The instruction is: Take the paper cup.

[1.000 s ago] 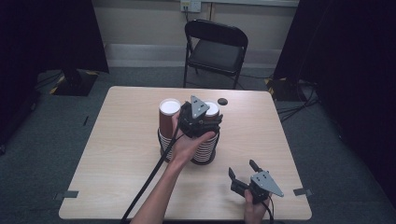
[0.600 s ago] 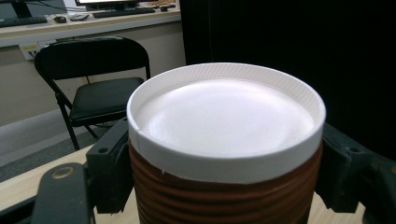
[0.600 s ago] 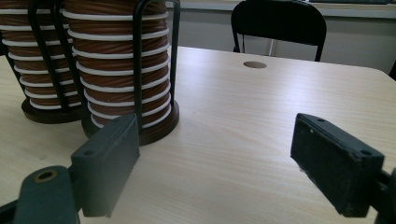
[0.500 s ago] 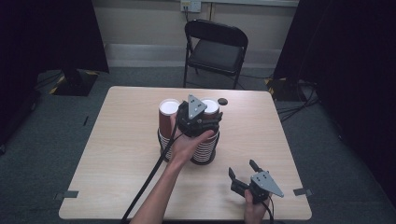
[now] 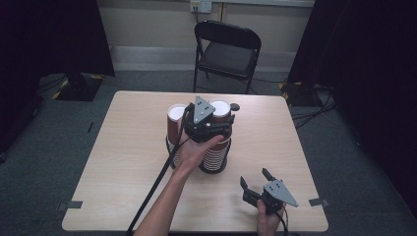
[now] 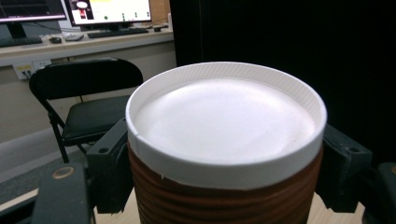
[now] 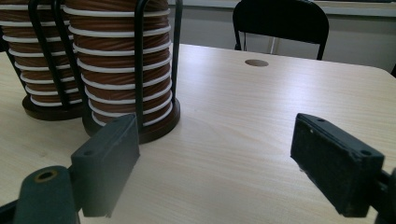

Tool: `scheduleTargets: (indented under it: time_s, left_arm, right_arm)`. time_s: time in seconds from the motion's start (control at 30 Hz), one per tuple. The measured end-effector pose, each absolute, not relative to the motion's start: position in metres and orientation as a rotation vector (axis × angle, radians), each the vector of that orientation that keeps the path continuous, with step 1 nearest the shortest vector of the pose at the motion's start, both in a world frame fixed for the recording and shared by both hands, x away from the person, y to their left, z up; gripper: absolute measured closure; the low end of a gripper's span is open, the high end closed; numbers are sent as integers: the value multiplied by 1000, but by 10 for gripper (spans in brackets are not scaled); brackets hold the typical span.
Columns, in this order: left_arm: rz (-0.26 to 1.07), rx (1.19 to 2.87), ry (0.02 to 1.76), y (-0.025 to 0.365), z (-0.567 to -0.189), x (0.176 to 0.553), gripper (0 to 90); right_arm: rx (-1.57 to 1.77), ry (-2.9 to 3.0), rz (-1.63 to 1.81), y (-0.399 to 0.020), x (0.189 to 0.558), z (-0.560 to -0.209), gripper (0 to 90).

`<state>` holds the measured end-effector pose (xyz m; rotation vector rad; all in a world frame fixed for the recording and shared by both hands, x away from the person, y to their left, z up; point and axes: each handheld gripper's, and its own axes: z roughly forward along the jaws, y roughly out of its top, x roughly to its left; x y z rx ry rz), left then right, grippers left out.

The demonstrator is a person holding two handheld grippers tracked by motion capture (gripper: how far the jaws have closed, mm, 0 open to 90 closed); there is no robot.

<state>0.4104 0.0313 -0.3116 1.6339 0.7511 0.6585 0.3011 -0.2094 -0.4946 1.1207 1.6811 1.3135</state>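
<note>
The left gripper (image 5: 216, 129) is clamping the top cup (image 6: 224, 140) of the right stack (image 5: 216, 155), not yet lifted clear, while the right gripper (image 5: 256, 183) is waiting wide open near the table's (image 5: 123, 162) front edge.

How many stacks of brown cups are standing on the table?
2: the left stack beside the right stack, whose top cup the left gripper clamps.

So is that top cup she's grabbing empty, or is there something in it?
Empty: the top cup shows a bare white inside; the left tool clamps its brown ribbed sides.
</note>
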Motion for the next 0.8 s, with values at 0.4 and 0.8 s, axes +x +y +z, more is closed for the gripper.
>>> scheduleTargets:
  time_s: [0.4, 0.8]
  left_arm:
    - [622, 1591, 741, 40, -299, 411, 213]
    - [612, 1507, 734, 52, -290, 403, 213]
  right_arm:
    - [1124, 1673, 1320, -210, 301, -495, 148]
    - [1119, 1671, 1322, -210, 301, -495, 147]
